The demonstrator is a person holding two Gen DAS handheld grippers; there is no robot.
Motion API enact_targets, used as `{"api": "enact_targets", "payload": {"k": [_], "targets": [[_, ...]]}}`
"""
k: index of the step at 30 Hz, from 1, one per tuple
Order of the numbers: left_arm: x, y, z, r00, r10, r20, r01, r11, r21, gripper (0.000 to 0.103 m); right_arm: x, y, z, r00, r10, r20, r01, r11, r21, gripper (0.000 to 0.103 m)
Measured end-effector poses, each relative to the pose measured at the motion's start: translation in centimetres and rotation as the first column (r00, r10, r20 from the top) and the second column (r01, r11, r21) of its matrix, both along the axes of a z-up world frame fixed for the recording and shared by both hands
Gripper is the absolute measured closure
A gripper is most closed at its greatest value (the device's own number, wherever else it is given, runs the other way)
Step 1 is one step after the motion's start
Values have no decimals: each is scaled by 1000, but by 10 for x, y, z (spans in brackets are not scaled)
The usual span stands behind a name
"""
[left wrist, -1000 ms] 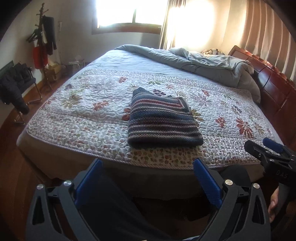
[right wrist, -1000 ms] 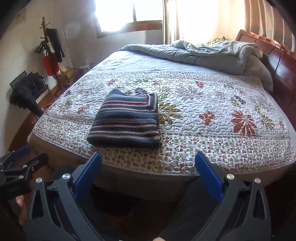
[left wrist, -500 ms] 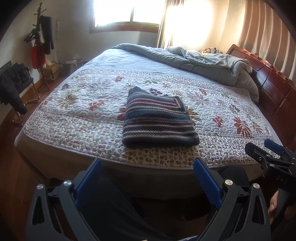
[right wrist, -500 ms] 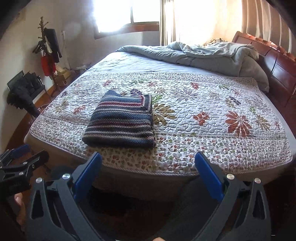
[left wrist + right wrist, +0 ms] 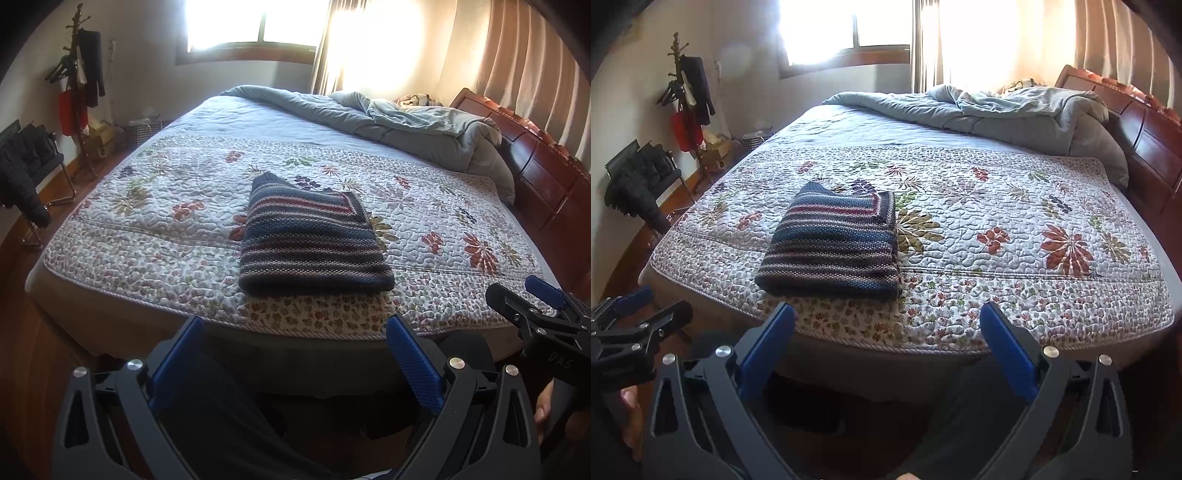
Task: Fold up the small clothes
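A bedroom w/ a large bed (image 5: 122, 321) filling both wrist views, its floral quilt (image 5: 155, 221) spread flat over the near half and a grey-blue duvet (image 5: 406, 125) bunched toward the wooden headboard (image 5: 546, 162). On the quilt, near the front edge and left of centre in the right wrist view, lies the striped knit garment (image 5: 310, 243) – already a compact rectangle, edges roughly squared, one ribbed corner poking out at the far left. Both tools are held off the bed, below its front edge, well apart from the cloth: left gripper (image 5: 295, 354) w/ blue pads spread wide and nothing between them; right gripper (image 5: 888, 343) likewise wide, holding nothing. Each tool also shows at the edge of the other's view.

Judgement: the fold on this piece looks finished, so the step in hand appears to be the pause after release. Next move prob. calls for either tucking that stray corner flush or fetching another garment; none other is seen on the quilt. Reaching in again would need a low approach so the pads don't drag the top layer open.

Containers: a small basket-like bin (image 5: 144, 129) stands on the floor by the far wall, approx. beside the coat rack (image 5: 79, 85); contents too small to tell. A dark jacket drapes a chair (image 5: 22, 177) at left
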State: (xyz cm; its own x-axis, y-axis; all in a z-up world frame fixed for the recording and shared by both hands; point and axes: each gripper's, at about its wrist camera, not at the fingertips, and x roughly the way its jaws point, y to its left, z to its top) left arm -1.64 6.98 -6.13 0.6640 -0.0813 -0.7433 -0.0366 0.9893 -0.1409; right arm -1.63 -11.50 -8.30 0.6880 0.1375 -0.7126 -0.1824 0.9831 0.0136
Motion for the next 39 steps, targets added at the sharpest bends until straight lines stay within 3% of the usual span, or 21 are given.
{"api": "enact_targets", "payload": {"k": [8,27,39], "targets": [[-1,2,4,998,34,45,-35,999,26,4,1,-1,-2,1000,-4,-5,4,1000,8,3],[-3,-2,8,999,19,42,-21,999,43,4,2,1,-3,1000,-5,-5,5,1000,17,3],[-5,1,11,998,61,28,-63,994,87,4,0,5,-3,1000,-2,1,2,1000,23,3]]}}
